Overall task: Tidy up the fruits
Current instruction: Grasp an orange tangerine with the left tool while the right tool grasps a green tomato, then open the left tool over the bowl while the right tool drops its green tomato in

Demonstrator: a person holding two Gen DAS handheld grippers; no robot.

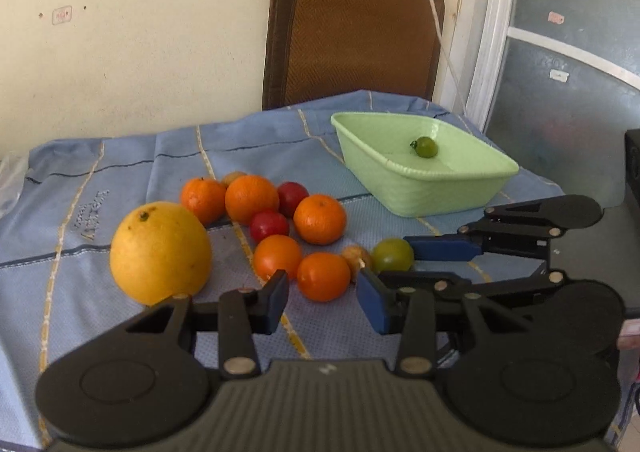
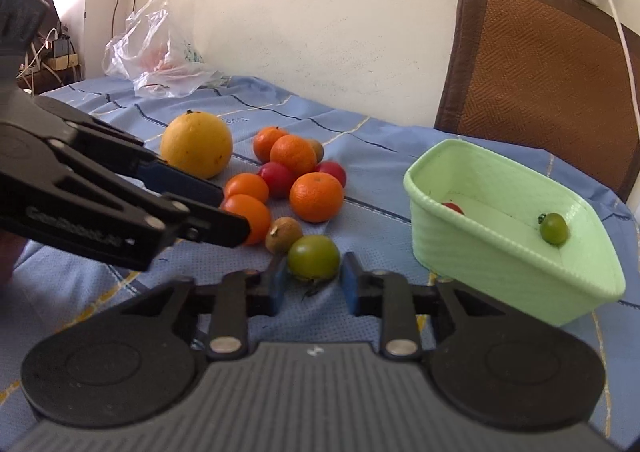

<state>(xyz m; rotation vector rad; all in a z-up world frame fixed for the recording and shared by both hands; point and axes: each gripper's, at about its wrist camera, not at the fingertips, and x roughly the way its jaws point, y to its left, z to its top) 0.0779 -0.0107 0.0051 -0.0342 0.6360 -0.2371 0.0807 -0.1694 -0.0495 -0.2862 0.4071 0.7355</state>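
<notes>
Right gripper [image 2: 313, 284] clamped on green tomato [image 2: 313, 257], low on blue tablecloth [image 2: 380, 156]. Pick step under way; next likely lift, carry toward 2 o'clock, drop in green basket [image 2: 480, 252]. Left gripper [image 1: 323, 294] angled down, pads apart, nothing pinched, tangerine [image 1: 323, 276] ahead. Remaining fruit clustered at 11 o'clock.

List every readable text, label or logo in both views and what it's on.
Raised lettering on the left hand-held gripper, seen in the right wrist view: blurred, starts with "G", rest unreadable.
Embroidered words on the blue cloth: sideways, too blurred to read.
Small white mark on each gripper body: a logo, not text.
Wall stickers and door labels: too small to read.
</notes>
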